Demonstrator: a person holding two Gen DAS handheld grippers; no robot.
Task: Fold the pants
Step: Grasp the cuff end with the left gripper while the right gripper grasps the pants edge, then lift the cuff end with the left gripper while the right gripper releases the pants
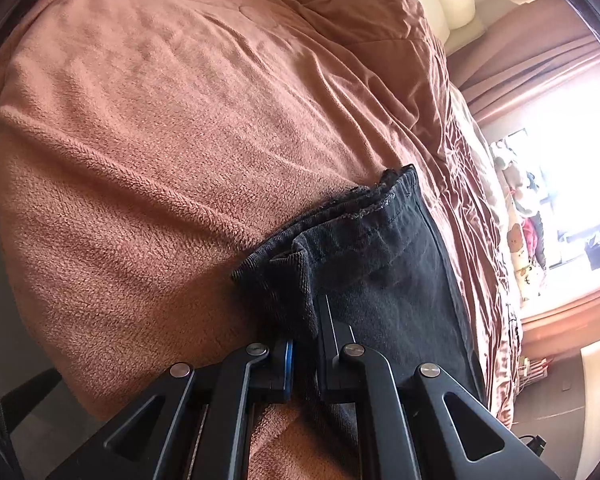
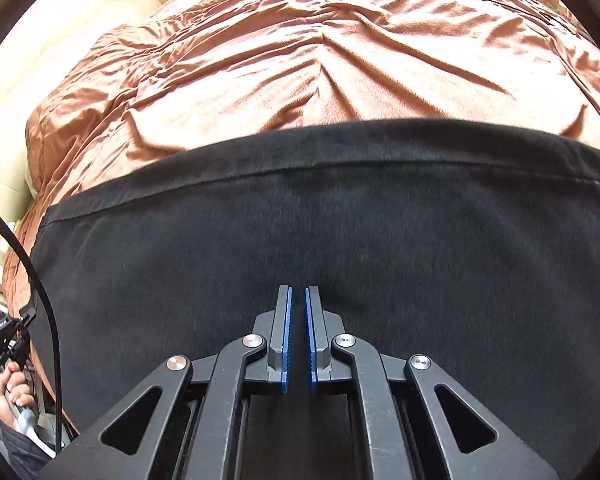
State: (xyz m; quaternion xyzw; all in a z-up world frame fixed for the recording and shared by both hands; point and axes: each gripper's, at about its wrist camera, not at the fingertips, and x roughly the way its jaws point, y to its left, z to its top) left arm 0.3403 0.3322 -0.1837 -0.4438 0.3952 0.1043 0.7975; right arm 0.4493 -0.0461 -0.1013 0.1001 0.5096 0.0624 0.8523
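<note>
Two grips differ: left hand-held gripper point(image 1: 305, 344) is clamped on the pants point(image 1: 380, 272) at the bed point(image 1: 160, 140) edge; right hand-held gripper point(image 2: 299, 336), fingers together, holds nothing over them.

My left hand-held gripper point(image 1: 304, 344): matte black plastic linkage arms with triangular cut-outs, round silver pivot screws, blue ribbed pad on one finger. My right hand-held gripper point(image 2: 299, 300): same black frame, four silver screws, two slim fingers point(image 2: 280, 320) lined with blue ribbed pads. Thin black cable point(image 2: 40, 288) loops at the left edge. My hand point(image 2: 12, 394) grips a grey handle, dark sleeve below.
</note>
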